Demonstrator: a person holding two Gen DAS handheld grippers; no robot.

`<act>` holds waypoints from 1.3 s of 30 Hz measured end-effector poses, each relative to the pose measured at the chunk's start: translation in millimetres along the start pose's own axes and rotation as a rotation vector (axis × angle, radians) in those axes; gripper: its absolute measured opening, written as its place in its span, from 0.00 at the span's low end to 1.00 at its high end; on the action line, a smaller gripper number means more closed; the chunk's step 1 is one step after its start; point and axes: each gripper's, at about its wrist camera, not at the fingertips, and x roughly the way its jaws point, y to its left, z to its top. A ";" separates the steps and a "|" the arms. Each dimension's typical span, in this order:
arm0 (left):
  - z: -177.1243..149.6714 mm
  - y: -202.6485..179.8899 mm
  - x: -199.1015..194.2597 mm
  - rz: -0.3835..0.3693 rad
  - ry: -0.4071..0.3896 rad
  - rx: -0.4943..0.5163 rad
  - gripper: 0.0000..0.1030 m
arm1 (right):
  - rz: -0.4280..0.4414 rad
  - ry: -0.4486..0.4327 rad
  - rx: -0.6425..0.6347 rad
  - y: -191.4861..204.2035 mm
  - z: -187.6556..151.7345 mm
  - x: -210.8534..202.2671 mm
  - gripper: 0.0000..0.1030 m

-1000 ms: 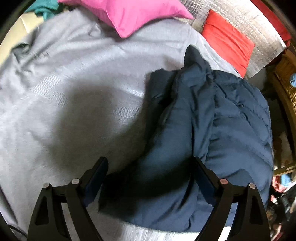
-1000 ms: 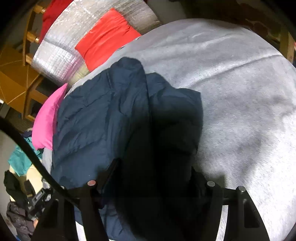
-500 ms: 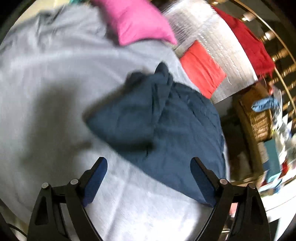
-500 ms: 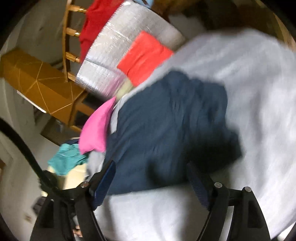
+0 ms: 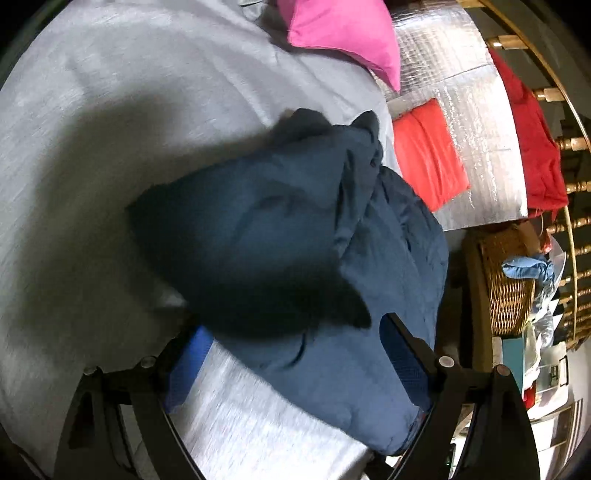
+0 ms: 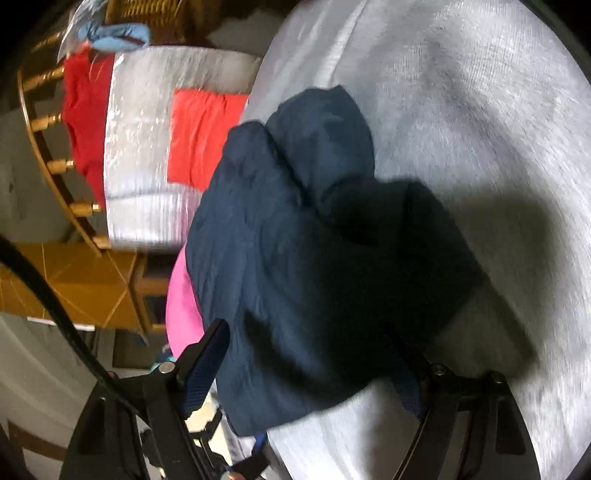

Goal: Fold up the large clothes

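Observation:
A navy puffer jacket [image 5: 295,236] lies bunched and partly folded on a grey bed sheet [image 5: 110,110]. It also shows in the right wrist view [image 6: 295,258], on the same sheet [image 6: 480,110]. My left gripper [image 5: 291,354] is open, its blue-padded fingers spread over the jacket's near edge, holding nothing. My right gripper [image 6: 314,362] is open too, fingers either side of the jacket's near end. A dark shadow covers the jacket's near part in both views.
A pink pillow [image 5: 343,33] and a red cushion [image 5: 428,155] on a silver padded mat [image 5: 476,110] lie at the bed's far side. A wicker basket [image 5: 509,280] and wooden railing [image 6: 48,155] stand beside the bed.
Both grippers pulled back and up from the jacket, then came closer again. The jacket now lies more bunched, with a flap folded over. Both views have swung round.

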 end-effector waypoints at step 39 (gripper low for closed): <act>-83.6 -38.5 -63.3 0.325 -0.229 0.558 0.19 | -0.200 -0.066 -0.394 28.1 -30.6 -32.8 0.31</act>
